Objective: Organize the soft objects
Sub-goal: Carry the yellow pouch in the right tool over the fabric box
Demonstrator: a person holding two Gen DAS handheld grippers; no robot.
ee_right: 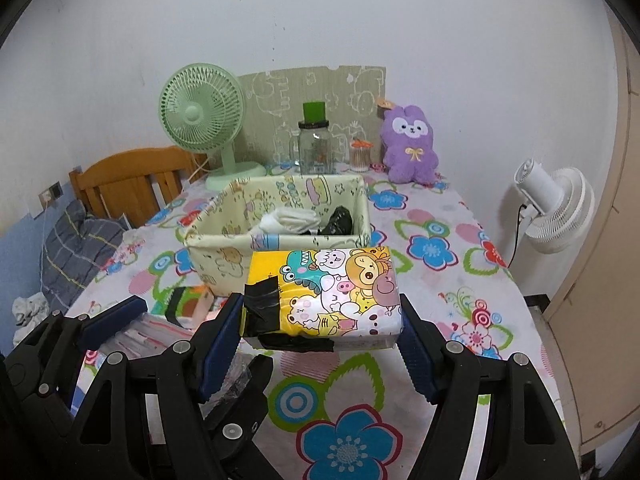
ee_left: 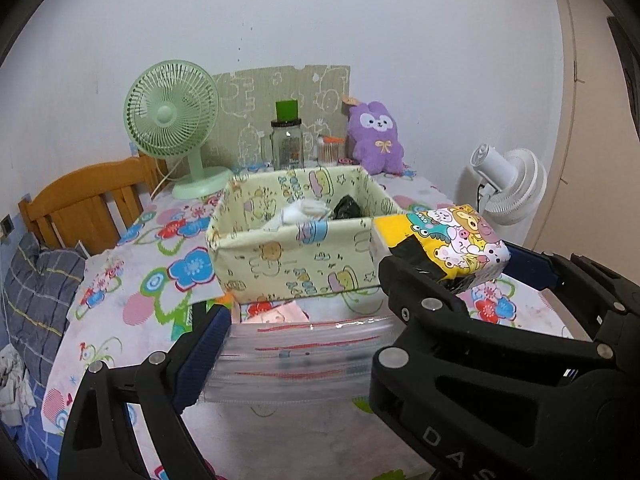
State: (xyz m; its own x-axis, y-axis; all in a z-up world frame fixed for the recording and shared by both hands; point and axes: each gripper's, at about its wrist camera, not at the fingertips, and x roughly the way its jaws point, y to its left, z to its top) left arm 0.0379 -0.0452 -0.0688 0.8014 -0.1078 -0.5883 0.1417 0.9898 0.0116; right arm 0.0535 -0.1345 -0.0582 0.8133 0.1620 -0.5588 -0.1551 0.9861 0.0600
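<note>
Your left gripper (ee_right: 120, 322) hung with jaws wide apart over a stack of clear bags (ee_left: 296, 354), gripping nothing. At twelve o'clock stood the fabric basket (ee_right: 224, 258) on the desk (ee_right: 440, 280). Your right gripper (ee_right: 320, 334) clamped the cartoon tissue pack (ee_right: 332, 292), raised just before the basket.

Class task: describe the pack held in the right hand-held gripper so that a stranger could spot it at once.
Find the pale yellow fabric bin on the flowered table. Just before it, the right hand-held gripper clamps a soft pack, the only item with cartoon animals on yellow wrap and black tape.
</note>
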